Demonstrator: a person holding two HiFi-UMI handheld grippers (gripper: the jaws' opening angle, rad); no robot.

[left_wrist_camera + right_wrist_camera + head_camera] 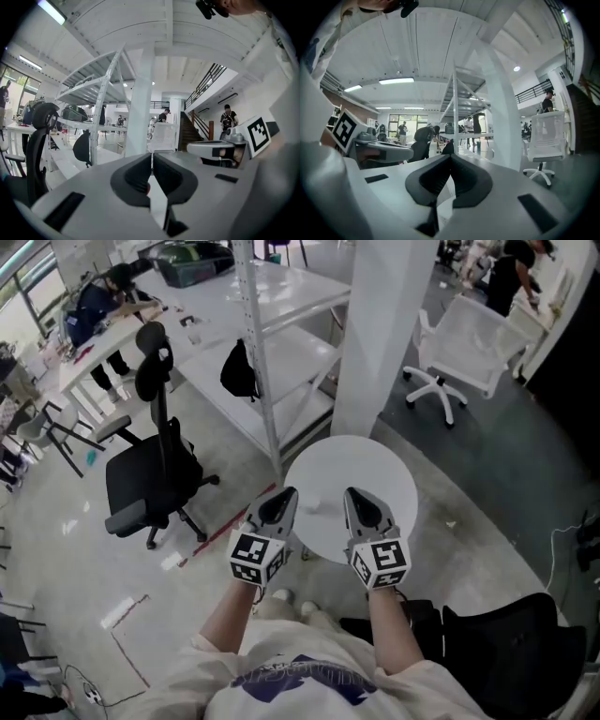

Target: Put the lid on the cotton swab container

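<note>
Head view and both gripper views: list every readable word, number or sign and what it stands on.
No readable text anywhere.
Markers on left gripper and right gripper: black-and-white square patterns, no letters.
Person's shirt: purple print, too cut off to read.

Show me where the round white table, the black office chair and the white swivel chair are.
round white table [375, 465], head view, bare top near its far edge.
black office chair [147, 480], head view, its seat.
white swivel chair [478, 337], head view, its backrest.
</note>
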